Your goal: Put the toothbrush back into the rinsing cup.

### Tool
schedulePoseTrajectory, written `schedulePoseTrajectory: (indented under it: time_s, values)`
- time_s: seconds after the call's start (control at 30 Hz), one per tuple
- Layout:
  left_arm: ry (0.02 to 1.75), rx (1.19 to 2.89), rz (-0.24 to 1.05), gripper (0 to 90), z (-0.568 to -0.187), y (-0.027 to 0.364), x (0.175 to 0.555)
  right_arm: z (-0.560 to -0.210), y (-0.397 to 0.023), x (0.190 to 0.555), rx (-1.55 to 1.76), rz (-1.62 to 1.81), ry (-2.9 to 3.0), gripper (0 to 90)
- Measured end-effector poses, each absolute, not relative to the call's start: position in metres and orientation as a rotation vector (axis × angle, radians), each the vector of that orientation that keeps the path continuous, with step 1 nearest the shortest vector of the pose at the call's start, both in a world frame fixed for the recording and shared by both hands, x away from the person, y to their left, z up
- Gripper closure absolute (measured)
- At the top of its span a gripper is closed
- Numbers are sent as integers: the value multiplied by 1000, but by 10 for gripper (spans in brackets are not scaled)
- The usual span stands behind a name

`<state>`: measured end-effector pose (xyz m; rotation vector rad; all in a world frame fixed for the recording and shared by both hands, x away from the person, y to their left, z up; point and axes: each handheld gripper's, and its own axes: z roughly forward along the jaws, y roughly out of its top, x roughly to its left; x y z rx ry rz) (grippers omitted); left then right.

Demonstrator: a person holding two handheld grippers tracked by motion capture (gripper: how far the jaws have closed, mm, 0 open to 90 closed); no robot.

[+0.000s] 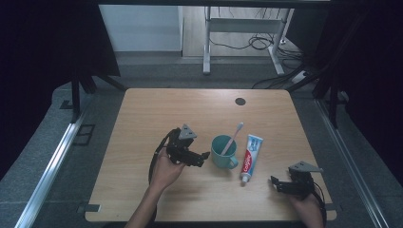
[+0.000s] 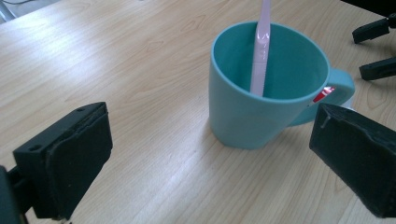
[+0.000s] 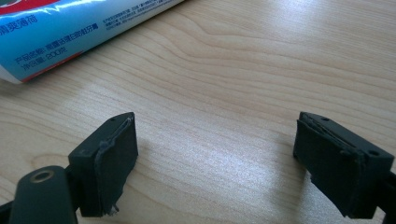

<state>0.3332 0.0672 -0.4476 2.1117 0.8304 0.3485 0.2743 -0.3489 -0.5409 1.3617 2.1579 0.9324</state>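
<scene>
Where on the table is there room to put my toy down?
The far half of the table, beyond the mug, is bare wood. It's crowded nearer: left gripper, mug, toothpaste tube and right gripper.

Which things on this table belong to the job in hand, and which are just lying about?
In the job:
- left gripper, jaws open, facing the mug
- teal mug
- pink toothbrush standing in the mug

Lying about:
- toothpaste tube, flat beside the mug
- right gripper, open over bare table

Toothbrush (image 2: 259, 51) in teal mug (image 2: 261, 102)
</scene>
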Motion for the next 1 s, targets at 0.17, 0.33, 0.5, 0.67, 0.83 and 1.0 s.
schedulePoseTrajectory:
  time_s: [0.17, 0.33, 0.5, 0.67, 0.83, 1.0]
  values:
    - [856, 2095, 353, 0, -453, 79, 329, -541, -349, 274, 1360, 932, 2158, 135]
    - [875, 2081, 361, 0, -459, 90, 325, -541, -349, 274, 1360, 932, 2157, 135]
    - [889, 2067, 363, 0, -465, 99, 321, -541, -349, 274, 1360, 931, 2157, 135]
    - [902, 2069, 378, 0, -472, 106, 316, -541, -349, 274, 1360, 931, 2156, 135]
    - [918, 2071, 386, 0, -481, 112, 310, -541, -349, 274, 1361, 931, 2156, 135]
    - [931, 2080, 397, 0, -488, 117, 305, -541, -349, 274, 1361, 930, 2155, 135]
